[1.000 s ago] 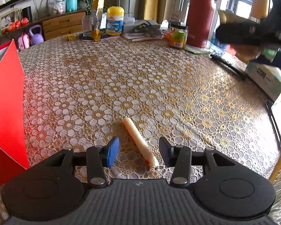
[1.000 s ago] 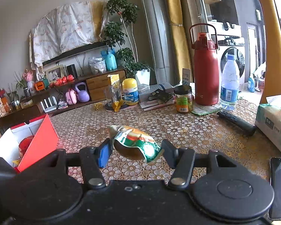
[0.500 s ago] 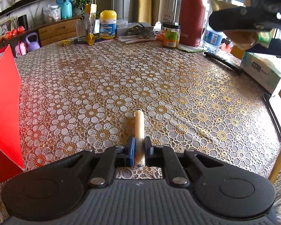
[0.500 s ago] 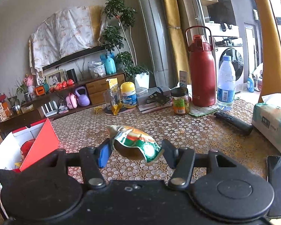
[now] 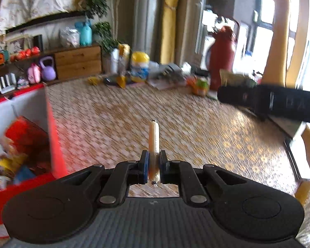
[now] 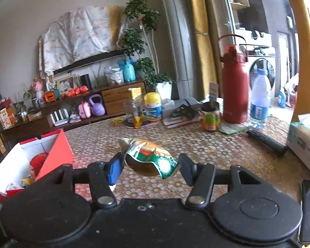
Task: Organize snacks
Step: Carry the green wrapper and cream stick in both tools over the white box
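**Gripper status**

Left gripper (image 5: 154, 166): jaws closed tight on a sausage stick (image 5: 153, 142), raised clear of the surface. Right gripper (image 6: 149, 165): jaws part-open, clamped on a snack packet (image 6: 148, 157), held above the surface.

The worktop (image 6: 227, 155), covered in a gold-and-white lace-patterned cloth, carried a red box (image 6: 57, 150) at its left edge, a red flask (image 6: 235, 86), water bottle (image 6: 260, 95), jar (image 6: 210, 115) and yellow-lidded tub (image 6: 153, 106) along the far side, and a tissue pack (image 6: 305, 138) at the right.
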`<act>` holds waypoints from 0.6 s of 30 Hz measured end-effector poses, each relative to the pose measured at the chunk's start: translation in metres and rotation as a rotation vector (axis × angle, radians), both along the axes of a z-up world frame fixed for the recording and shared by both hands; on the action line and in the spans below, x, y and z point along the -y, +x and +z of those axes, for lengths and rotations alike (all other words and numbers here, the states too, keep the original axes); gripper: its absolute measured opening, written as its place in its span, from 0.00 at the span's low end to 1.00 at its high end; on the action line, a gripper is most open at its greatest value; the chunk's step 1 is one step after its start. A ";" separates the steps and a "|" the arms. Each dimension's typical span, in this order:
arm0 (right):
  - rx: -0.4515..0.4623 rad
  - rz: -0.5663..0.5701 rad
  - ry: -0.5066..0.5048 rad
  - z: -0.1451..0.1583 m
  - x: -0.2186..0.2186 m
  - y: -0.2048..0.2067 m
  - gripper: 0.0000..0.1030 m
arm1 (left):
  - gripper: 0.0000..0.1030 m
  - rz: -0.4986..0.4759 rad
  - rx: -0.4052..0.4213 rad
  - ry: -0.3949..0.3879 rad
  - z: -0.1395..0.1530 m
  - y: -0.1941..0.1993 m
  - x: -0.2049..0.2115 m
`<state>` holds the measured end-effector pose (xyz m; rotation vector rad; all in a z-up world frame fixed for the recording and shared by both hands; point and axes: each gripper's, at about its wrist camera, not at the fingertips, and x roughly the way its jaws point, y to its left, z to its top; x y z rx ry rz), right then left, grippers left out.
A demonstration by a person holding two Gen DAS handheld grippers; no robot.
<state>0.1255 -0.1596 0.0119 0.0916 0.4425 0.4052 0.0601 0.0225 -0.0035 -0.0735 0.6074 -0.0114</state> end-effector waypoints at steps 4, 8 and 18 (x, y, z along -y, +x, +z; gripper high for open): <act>0.020 0.046 -0.011 0.008 -0.022 -0.004 0.55 | 0.09 0.048 0.033 0.001 0.016 -0.009 -0.028; 0.041 0.094 -0.018 0.018 -0.046 -0.009 0.55 | 0.09 0.094 0.063 0.008 0.029 -0.019 -0.054; 0.062 0.247 -0.020 0.035 -0.120 -0.012 0.55 | 0.09 0.244 0.114 0.024 0.052 -0.042 -0.128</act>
